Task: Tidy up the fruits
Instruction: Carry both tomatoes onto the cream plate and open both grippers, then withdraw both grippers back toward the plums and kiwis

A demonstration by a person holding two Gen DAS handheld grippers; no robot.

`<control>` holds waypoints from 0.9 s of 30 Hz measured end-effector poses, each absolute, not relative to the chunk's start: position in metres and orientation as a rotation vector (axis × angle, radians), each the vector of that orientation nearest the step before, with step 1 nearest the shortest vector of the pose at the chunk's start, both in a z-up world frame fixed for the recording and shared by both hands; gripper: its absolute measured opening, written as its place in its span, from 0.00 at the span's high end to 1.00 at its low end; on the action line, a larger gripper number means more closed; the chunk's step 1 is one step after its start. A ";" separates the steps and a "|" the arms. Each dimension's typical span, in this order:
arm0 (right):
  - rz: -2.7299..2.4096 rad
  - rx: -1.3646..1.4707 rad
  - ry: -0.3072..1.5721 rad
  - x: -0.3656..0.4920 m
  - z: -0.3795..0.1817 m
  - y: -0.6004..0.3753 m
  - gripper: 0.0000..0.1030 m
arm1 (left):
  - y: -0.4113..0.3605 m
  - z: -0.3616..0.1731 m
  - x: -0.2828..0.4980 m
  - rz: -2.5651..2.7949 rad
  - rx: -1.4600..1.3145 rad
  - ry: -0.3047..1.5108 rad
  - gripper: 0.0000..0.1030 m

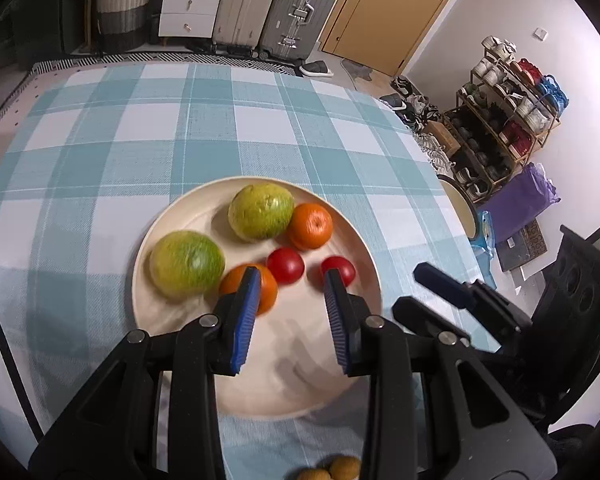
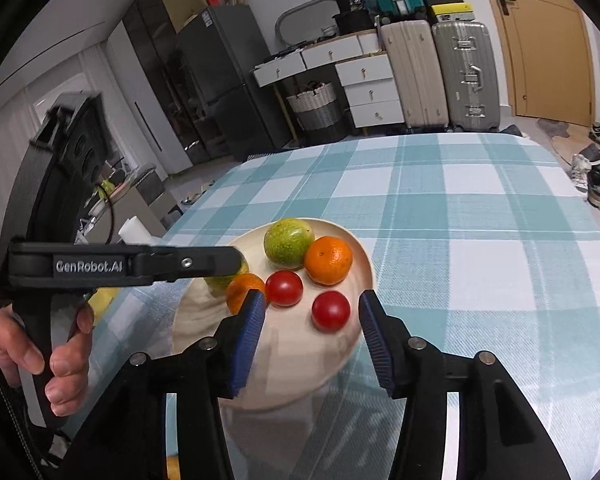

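A cream plate (image 1: 284, 376) (image 2: 300, 376) on the checked tablecloth holds two green citrus fruits (image 1: 187, 263) (image 1: 261, 211), two oranges (image 1: 310, 225) (image 1: 269, 289) and two red tomatoes (image 1: 285, 265) (image 1: 342, 268). My left gripper (image 1: 292, 280) is open and empty above the plate's near side, its fingers beside the near orange and the right tomato. My right gripper (image 2: 311, 300) is open and empty, with a tomato (image 2: 331, 311) between its fingertips and lower down. In the right wrist view the left gripper's body (image 2: 140, 266) hides most of one green fruit.
Small yellowish fruits (image 1: 336, 469) lie at the table's near edge. The right gripper's fingers (image 1: 440, 286) show right of the plate. A shoe rack (image 1: 500, 120), suitcases (image 2: 440, 76), drawers and a basket stand beyond the table.
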State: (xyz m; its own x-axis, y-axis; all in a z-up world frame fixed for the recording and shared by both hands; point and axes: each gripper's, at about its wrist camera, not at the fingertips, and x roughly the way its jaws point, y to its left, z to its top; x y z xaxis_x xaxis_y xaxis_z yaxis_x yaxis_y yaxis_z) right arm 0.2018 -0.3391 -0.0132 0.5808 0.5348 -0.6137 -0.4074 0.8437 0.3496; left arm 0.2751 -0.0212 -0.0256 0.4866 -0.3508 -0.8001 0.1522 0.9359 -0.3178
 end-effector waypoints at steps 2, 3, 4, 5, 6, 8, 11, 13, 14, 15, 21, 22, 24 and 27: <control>0.545 0.180 0.763 0.194 -0.009 -0.342 0.42 | -0.021 -0.022 0.264 -0.296 -0.192 1.009 0.72; 0.537 0.181 0.754 0.189 -0.006 -0.344 0.35 | -0.021 -0.020 0.258 -0.288 -0.179 1.004 0.72; 0.532 0.182 0.748 0.186 -0.005 -0.344 0.27 | -0.021 -0.018 0.251 -0.279 -0.166 0.998 0.71; 0.525 0.184 0.738 0.181 -0.002 -0.345 0.24 | -0.022 -0.016 0.245 -0.275 -0.156 0.994 0.68; 0.522 0.186 0.728 0.177 0.001 -0.346 0.19 | -0.021 -0.015 0.236 -0.269 -0.149 0.989 0.65; 0.519 0.188 0.711 0.168 0.005 -0.347 0.17 | -0.021 -0.013 0.225 -0.262 -0.145 0.980 0.61; 0.514 0.183 0.698 0.158 0.010 -0.346 0.16 | -0.020 -0.008 0.205 -0.245 -0.122 0.955 0.55; 0.516 0.178 0.690 0.152 0.013 -0.345 0.16 | -0.015 -0.002 0.192 -0.242 -0.127 0.925 0.46; 0.514 0.175 0.686 0.149 0.014 -0.344 0.15 | -0.012 0.002 0.187 -0.230 -0.131 0.909 0.39; 0.513 0.170 0.681 0.145 0.015 -0.343 0.14 | -0.010 0.004 0.185 -0.219 -0.131 0.895 0.31; 0.514 0.149 0.660 0.123 0.023 -0.340 0.13 | 0.005 0.025 0.159 -0.171 -0.118 0.805 0.20; 0.515 0.148 0.655 0.119 0.024 -0.340 0.13 | 0.007 0.027 0.155 -0.166 -0.118 0.799 0.20; 0.514 0.140 0.644 0.113 0.028 -0.339 0.12 | 0.010 0.030 0.149 -0.156 -0.117 0.788 0.15; 0.516 0.131 0.621 0.102 0.034 -0.338 0.09 | 0.014 0.034 0.134 -0.137 -0.112 0.762 0.01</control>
State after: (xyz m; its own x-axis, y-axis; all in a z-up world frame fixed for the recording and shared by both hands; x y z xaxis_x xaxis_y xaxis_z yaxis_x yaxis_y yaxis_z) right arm 0.1022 -0.3379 0.0343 0.6918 0.4985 -0.5224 -0.4215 0.8662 0.2685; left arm 0.1344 0.0137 0.0341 0.7153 -0.1643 -0.6793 0.0832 0.9851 -0.1506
